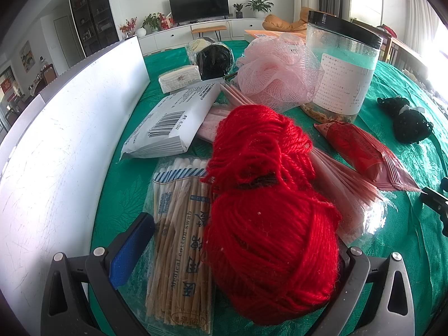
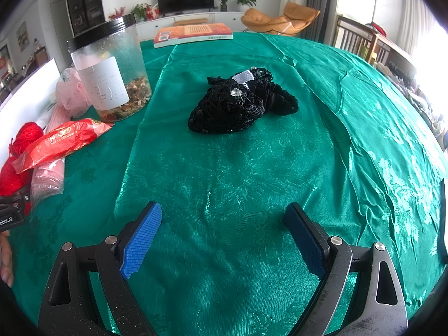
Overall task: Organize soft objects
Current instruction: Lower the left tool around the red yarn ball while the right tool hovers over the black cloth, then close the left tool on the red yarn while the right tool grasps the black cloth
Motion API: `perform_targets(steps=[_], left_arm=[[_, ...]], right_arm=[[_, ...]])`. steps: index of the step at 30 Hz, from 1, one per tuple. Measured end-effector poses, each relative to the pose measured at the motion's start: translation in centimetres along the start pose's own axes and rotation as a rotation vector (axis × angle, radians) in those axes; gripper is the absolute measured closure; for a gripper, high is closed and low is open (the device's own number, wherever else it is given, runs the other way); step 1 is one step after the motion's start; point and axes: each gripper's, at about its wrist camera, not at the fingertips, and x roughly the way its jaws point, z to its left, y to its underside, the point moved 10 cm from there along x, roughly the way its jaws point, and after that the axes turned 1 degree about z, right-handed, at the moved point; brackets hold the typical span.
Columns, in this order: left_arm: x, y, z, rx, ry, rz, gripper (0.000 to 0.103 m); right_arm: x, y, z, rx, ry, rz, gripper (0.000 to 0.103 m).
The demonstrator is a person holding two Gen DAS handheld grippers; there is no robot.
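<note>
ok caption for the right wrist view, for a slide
Open right gripper hovers over green cloth, facing a black lace bundle.

We see red yarn (image 1: 268, 224), two plump skeins lying end to end on the green cloth, near one partly over a bag of cotton swabs (image 1: 179, 240). Pink mesh bath pouf (image 1: 275, 70) sits fluffed up vs the clear jar. Black lace fabric bundle (image 2: 238, 103) w/ a rhinestone lies crumpled, well apart, mid-cloth

2 red yarn balls (image 1: 268, 210), 1 jar (image 1: 340, 67), 1 pink pouf (image 1: 274, 70)
</note>
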Motion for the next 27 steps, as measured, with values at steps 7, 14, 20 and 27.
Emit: perform_targets(steps=[7, 14, 20, 27], left_arm=[[0.0, 0.0, 0.1, -0.001, 0.001, 0.0, 0.0], [0.0, 0.0, 0.1, -0.001, 0.001, 0.001, 0.0], [0.0, 0.2, -0.1, -0.024, -0.024, 0.002, 0.0], [-2.0, 2.3, -0.9, 0.04, 0.037, 0.108, 0.0]], right_arm=[[0.0, 0.0, 0.0, 0.0, 0.0, 0.0, 0.011], [0.0, 0.0, 0.0, 0.001, 0.0, 0.0, 0.011], [0.0, 0.1, 0.0, 0.001, 0.001, -0.001, 0.011], [0.1, -0.1, 0.0, 0.002, -0.001, -0.001, 0.01]])
